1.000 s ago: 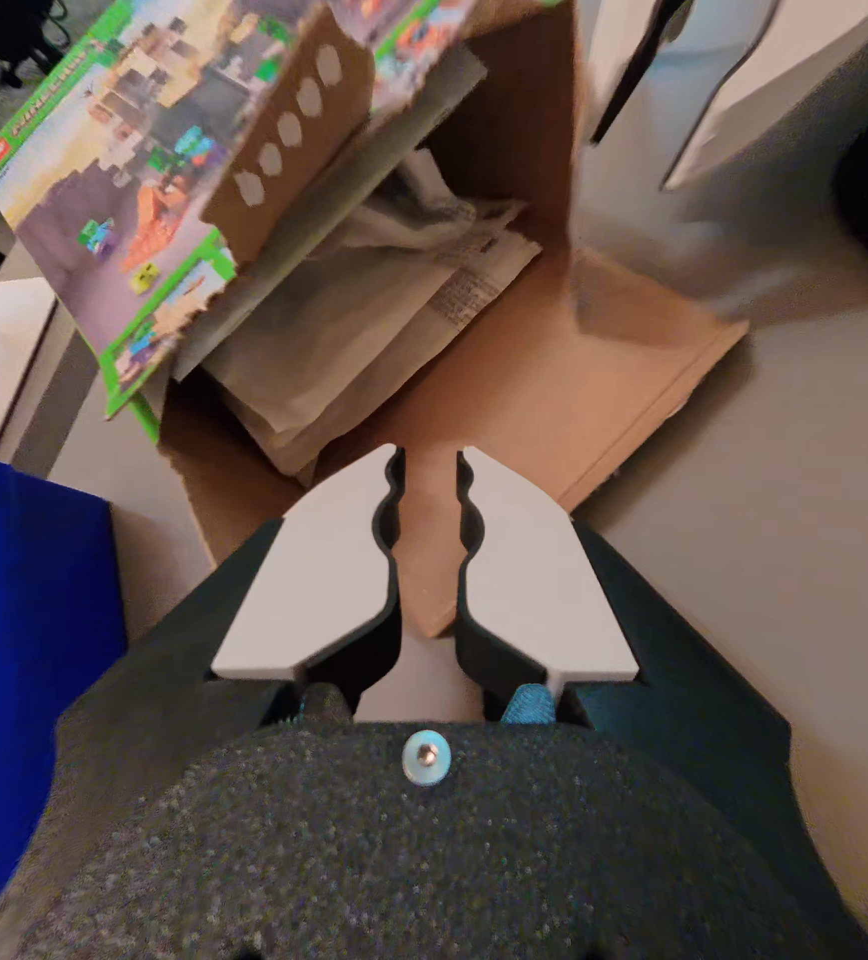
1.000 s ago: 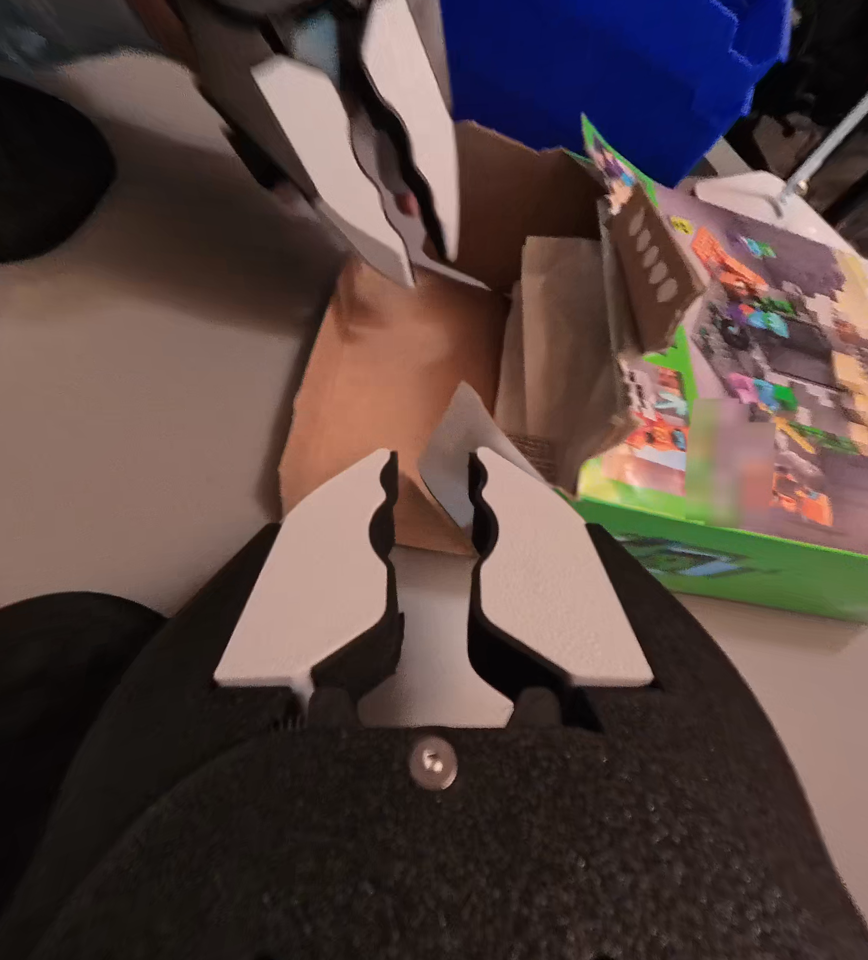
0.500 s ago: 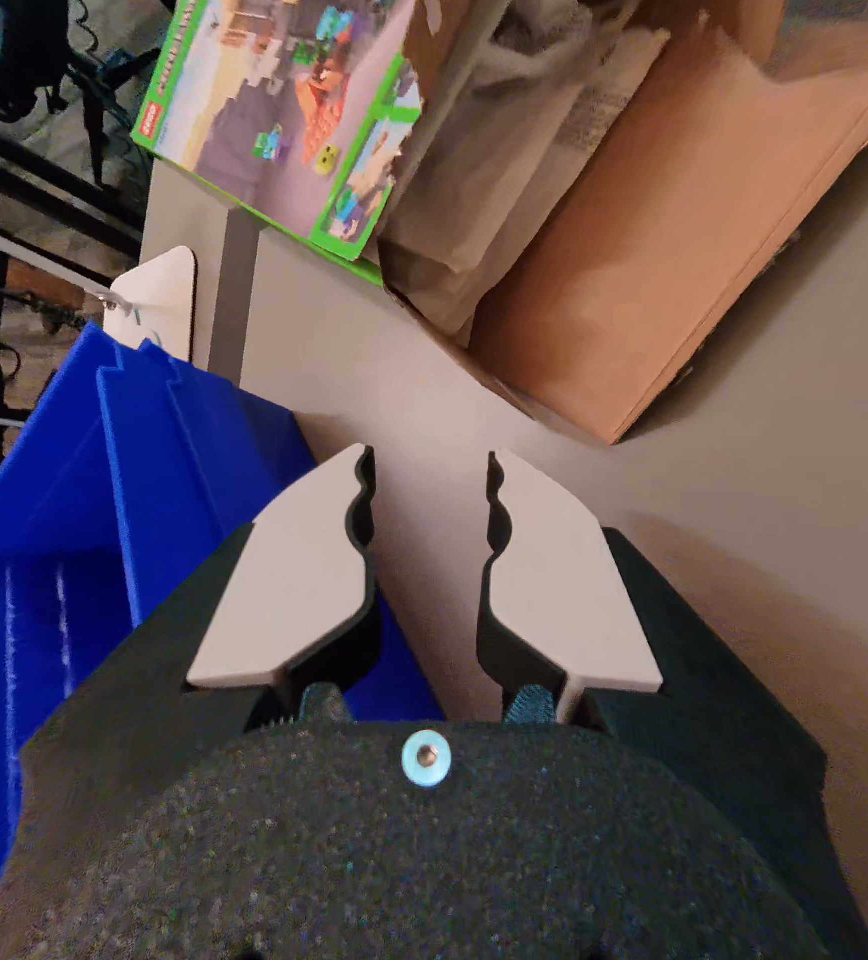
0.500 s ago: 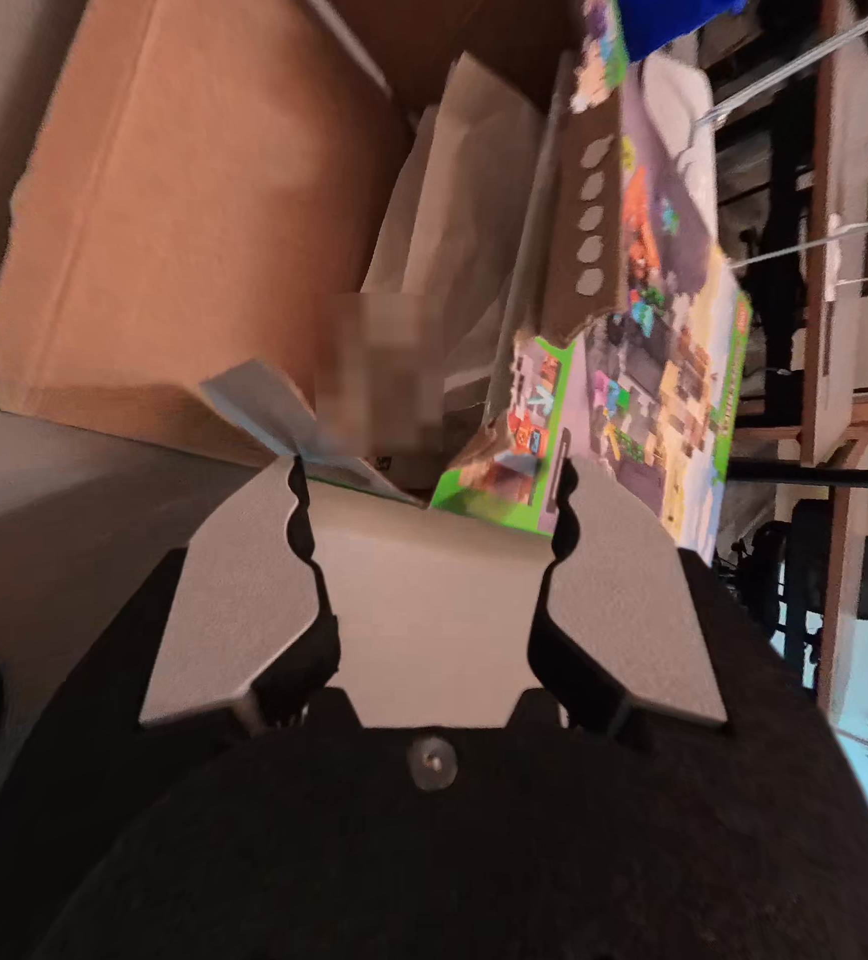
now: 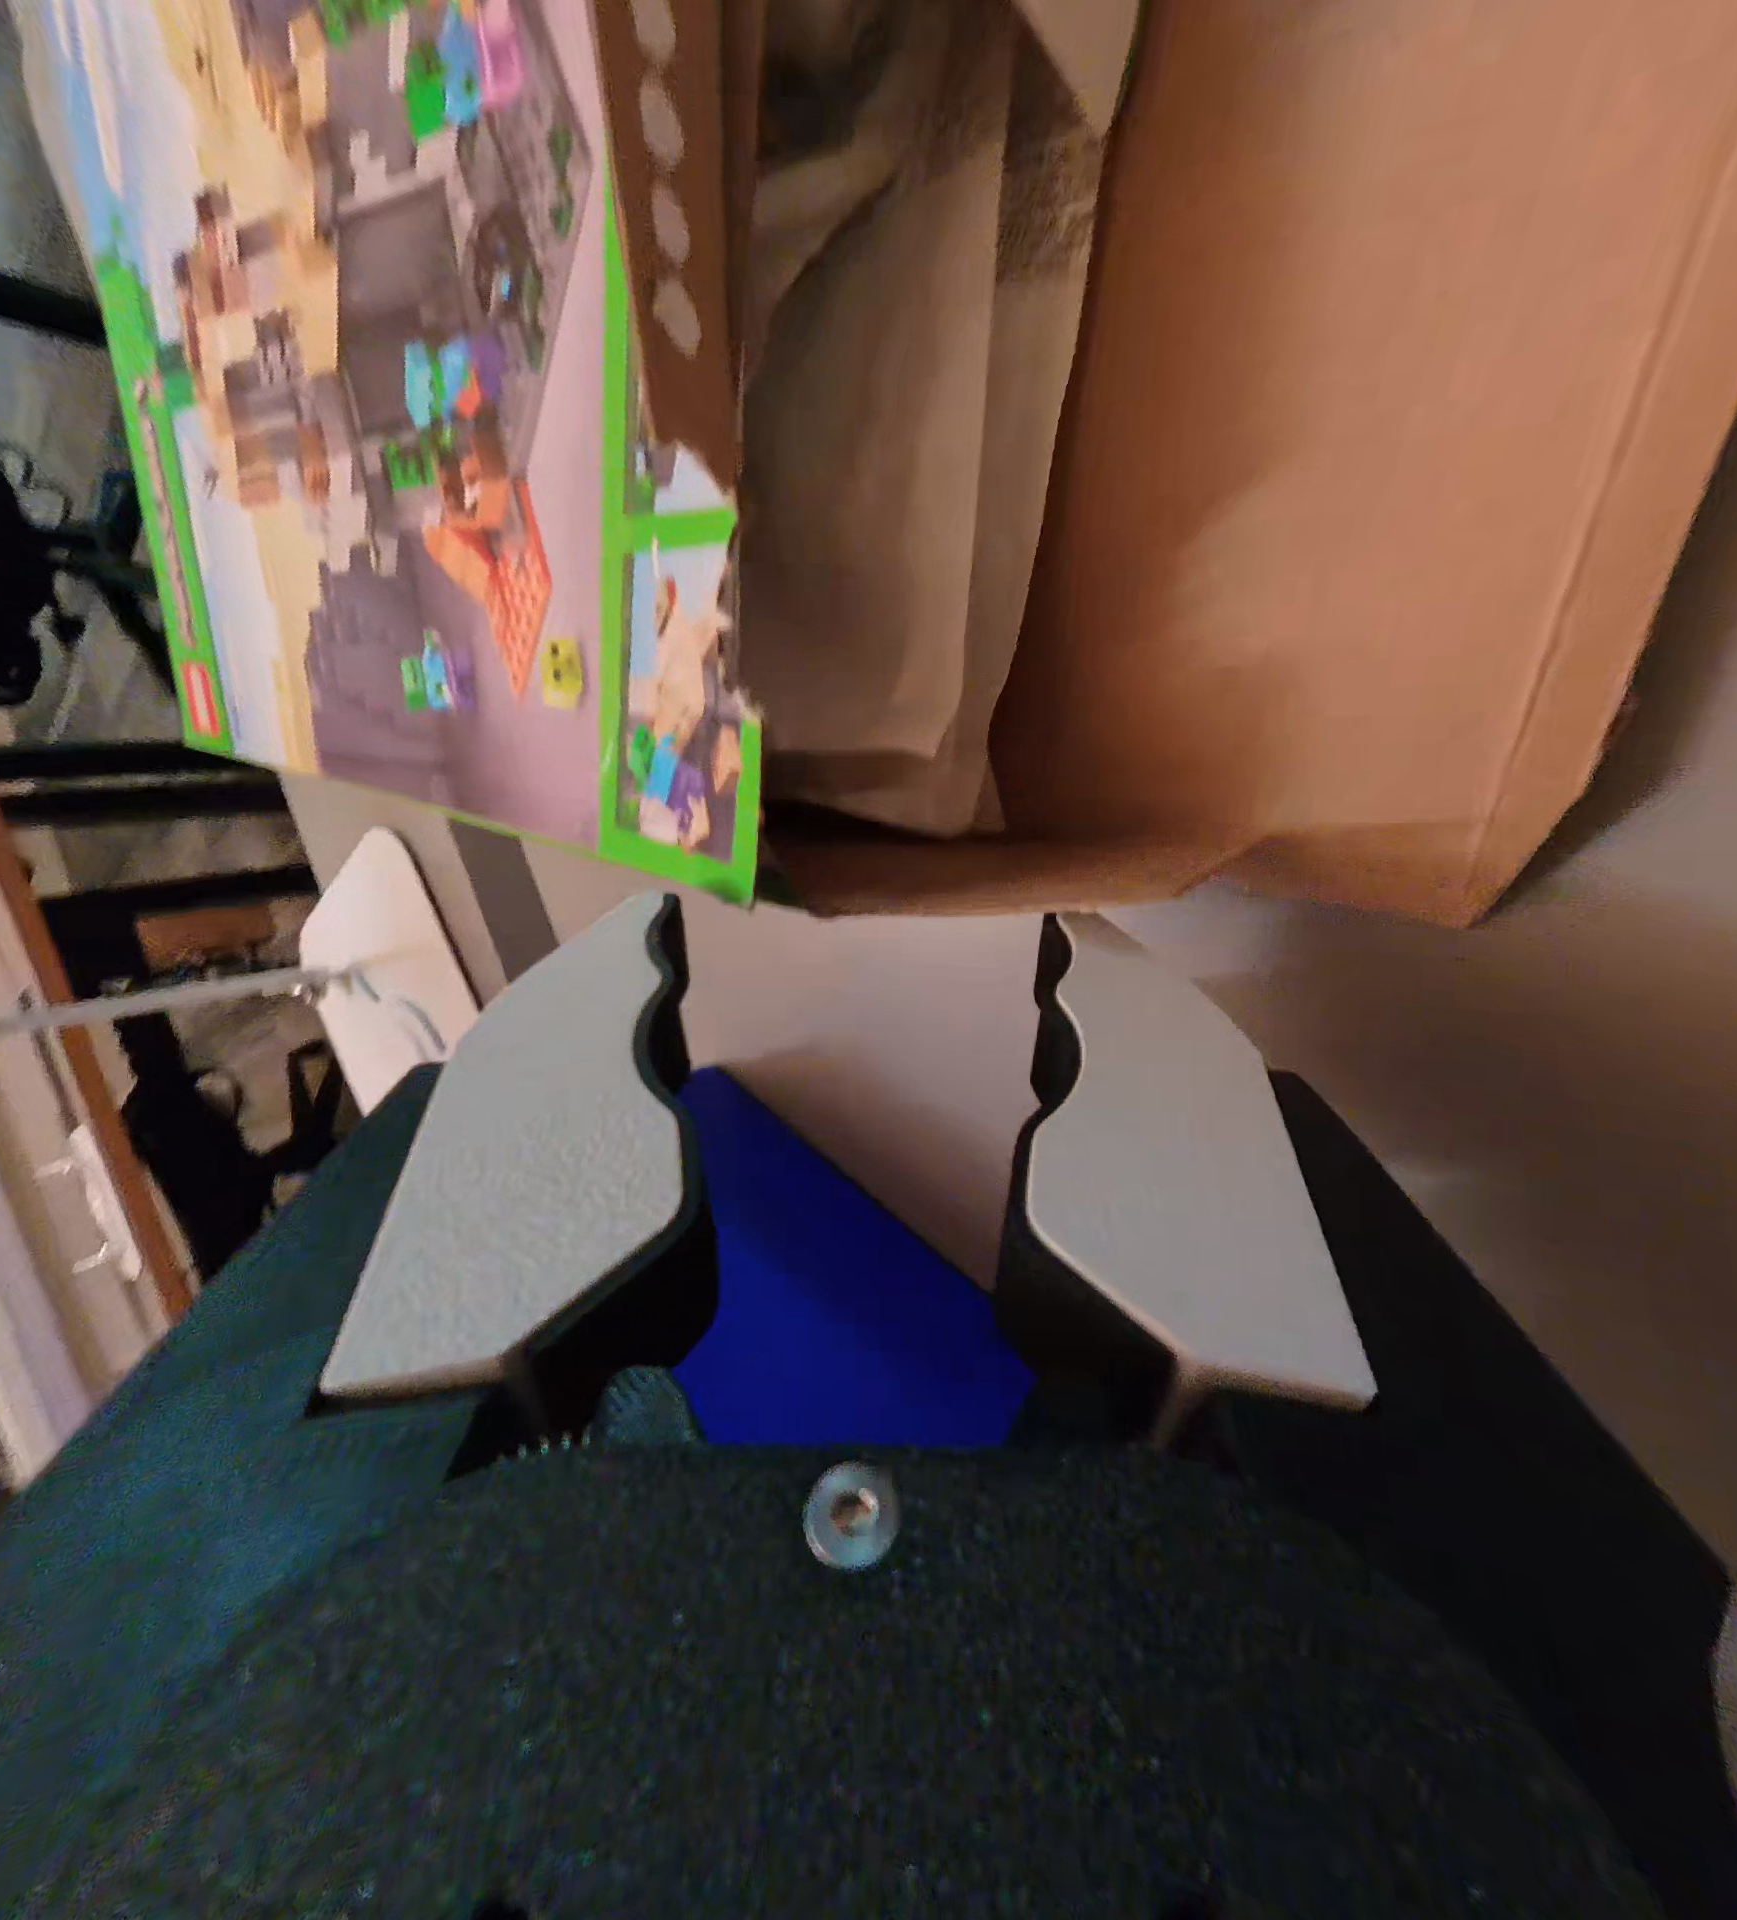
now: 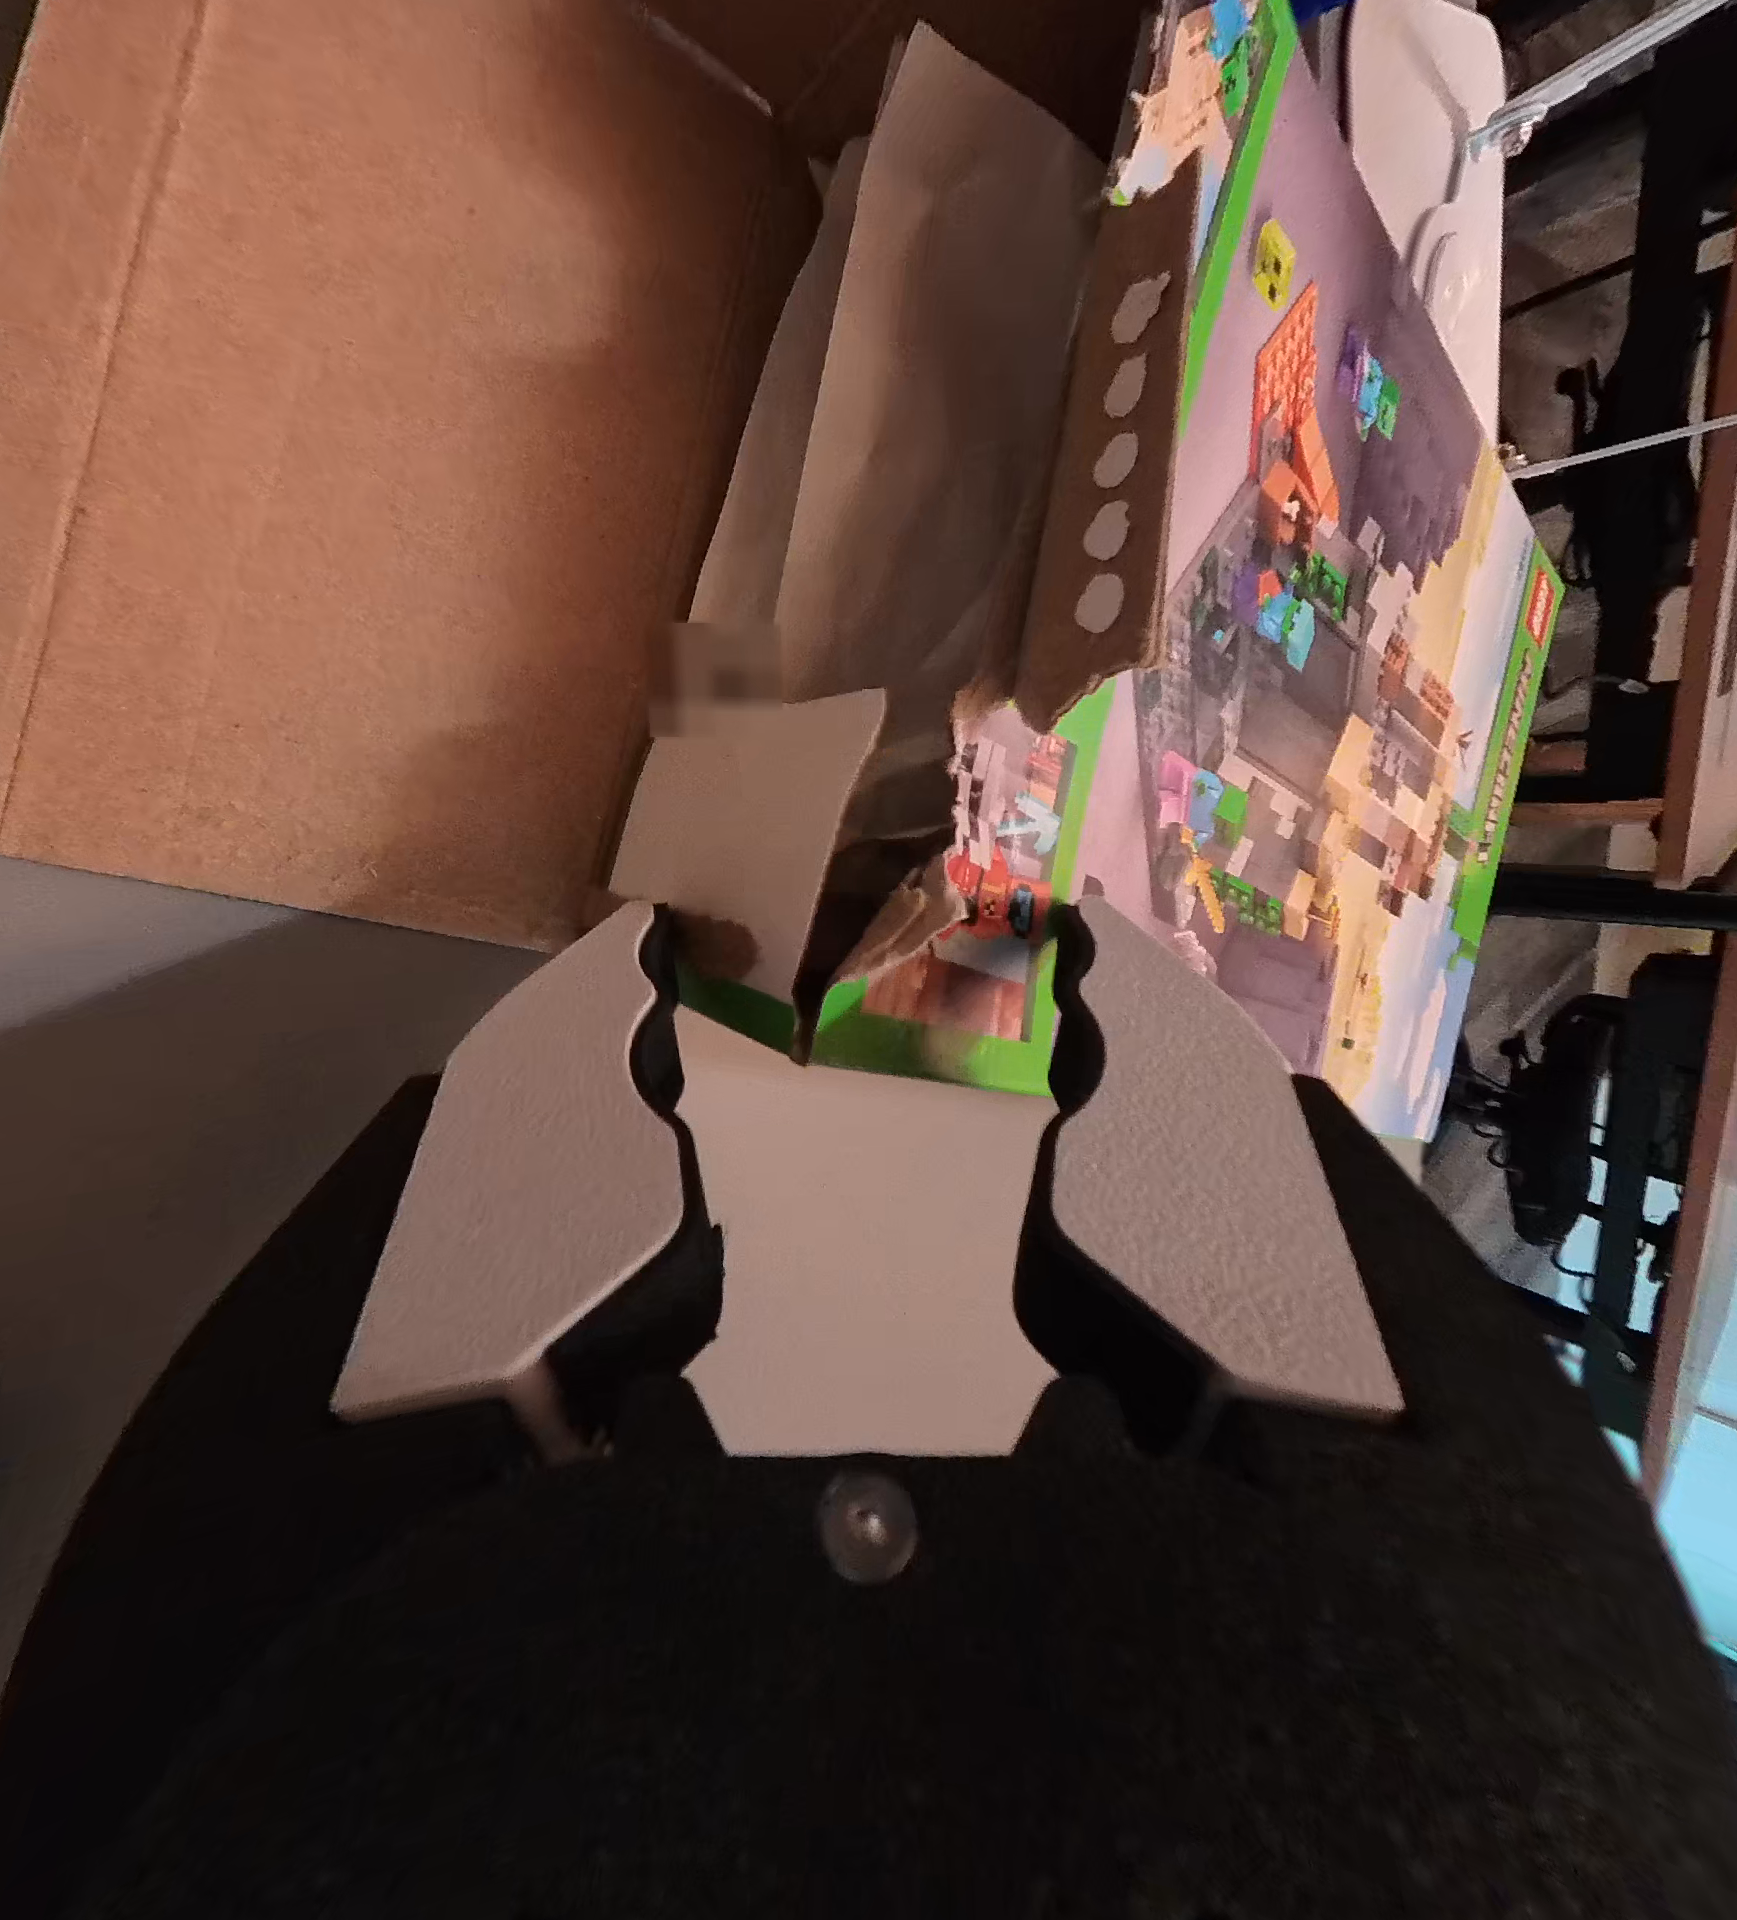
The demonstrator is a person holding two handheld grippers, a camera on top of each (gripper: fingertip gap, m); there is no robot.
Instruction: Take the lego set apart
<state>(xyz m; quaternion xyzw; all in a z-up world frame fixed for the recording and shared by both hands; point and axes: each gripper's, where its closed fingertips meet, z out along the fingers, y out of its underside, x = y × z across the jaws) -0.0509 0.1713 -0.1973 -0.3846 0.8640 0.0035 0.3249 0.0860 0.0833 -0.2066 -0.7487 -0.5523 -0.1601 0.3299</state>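
Both grippers sit just short of the lego box, each at a different corner. Left gripper: jaws wide, nothing between them, tips just below the box's green-edged corner, with a blue bin directly beneath. Right gripper: jaws wide, empty, tips level with the torn end of the box. The box lies on its side on the table with its brown flap folded open and paper bags showing inside; a loose paper tab sticks out toward the right gripper. Risks, as I judge them: closing on the tab alone would likely tear paper without freeing a bag; pinching the ragged cardboard edge could rip it further; an unbraced box may slide or tip off the table edge when pulled.
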